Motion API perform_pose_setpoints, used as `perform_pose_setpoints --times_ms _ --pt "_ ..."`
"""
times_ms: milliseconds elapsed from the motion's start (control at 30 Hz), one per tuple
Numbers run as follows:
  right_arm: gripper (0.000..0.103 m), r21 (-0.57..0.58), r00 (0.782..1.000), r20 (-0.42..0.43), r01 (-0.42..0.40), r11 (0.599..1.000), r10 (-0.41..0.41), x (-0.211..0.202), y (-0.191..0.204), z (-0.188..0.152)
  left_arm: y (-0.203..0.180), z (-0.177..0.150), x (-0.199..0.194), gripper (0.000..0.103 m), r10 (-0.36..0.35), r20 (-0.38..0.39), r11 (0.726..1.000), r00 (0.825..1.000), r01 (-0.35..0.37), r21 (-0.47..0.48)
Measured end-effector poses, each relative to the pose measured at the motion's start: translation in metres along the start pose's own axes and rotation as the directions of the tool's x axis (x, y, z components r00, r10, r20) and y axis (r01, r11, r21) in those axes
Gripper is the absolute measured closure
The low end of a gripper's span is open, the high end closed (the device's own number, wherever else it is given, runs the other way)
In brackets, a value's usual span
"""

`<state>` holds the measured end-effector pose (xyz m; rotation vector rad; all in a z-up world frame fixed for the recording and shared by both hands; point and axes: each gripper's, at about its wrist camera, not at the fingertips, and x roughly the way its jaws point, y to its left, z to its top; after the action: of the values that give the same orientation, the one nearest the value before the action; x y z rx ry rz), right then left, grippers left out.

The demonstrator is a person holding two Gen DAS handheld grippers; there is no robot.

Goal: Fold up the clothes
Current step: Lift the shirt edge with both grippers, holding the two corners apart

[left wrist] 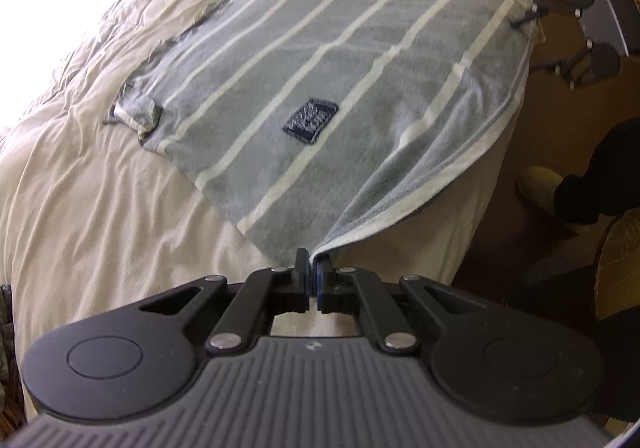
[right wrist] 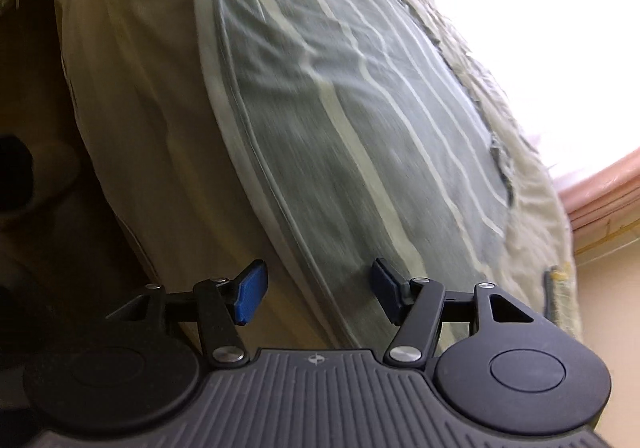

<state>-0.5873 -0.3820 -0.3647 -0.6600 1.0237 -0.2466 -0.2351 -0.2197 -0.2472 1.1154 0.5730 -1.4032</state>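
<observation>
A grey-green shirt [left wrist: 320, 60] with thin cream stripes is spread flat on a cream bedspread [left wrist: 100, 208], its hem edge running along the side of the bed and partly draped over it. A dark blue patch [left wrist: 311, 121] is sewn near the middle of the fabric; its lettering is too blurred to be read. A short sleeve [left wrist: 136, 114] is seen crumpled at the far side, and the collar end is lost in wrinkles toward the overexposed window [right wrist: 540, 28].

The near corner of the shirt is pinched between the closed fingers of the left gripper [left wrist: 313, 280], and the cloth is drawn up into a taut ridge from that point. The blue pads are almost wholly hidden by the fabric and by each other.

In the right wrist view the shirt [right wrist: 360, 108] is smeared by motion blur, so the weave and stripe edges are hard to make out. The right gripper [right wrist: 318, 288] is held with its fingers spread wide, one blue pad [right wrist: 251, 294] off the bed's edge and the other over the hem; whether that pad touches the cloth cannot be told.

Beyond the bed, the right gripper [left wrist: 568, 20] is seen only partly at the frame's edge. A pale slipper [left wrist: 540, 188] and a dark trouser leg [left wrist: 600, 176] are cut off on the brown floor [left wrist: 560, 120].
</observation>
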Motion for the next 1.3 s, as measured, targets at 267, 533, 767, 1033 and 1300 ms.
perform_pose_setpoints --times_ms 267,533,767,1033,1300 --pt "0.062 -0.043 0.999 0.053 -0.002 0.999 0.005 -0.002 -0.018 -0.028 -0.004 0.008 0.004 0.101 0.038 -0.029 0.999 0.999 -0.039 -0.013" --pt "0.103 0.03 0.988 0.063 -0.144 0.989 0.141 -0.029 -0.065 -0.022 0.003 0.018 -0.002 0.101 0.067 -0.021 0.997 0.998 -0.068 -0.032" --pt "0.103 0.127 0.983 0.072 -0.178 0.976 0.17 -0.034 -0.117 -0.01 0.011 0.023 -0.001 0.101 0.089 -0.006 0.994 0.996 -0.09 -0.06" --pt "0.102 0.267 0.963 0.041 -0.266 0.926 0.265 0.019 -0.176 0.013 0.036 0.035 0.04 0.101 0.104 -0.04 0.988 0.994 -0.107 -0.11" --pt "0.069 0.508 0.955 0.049 -0.277 0.815 0.293 0.039 -0.212 0.0 0.055 0.035 0.085 0.101 0.046 -0.098 0.983 0.994 -0.063 -0.174"
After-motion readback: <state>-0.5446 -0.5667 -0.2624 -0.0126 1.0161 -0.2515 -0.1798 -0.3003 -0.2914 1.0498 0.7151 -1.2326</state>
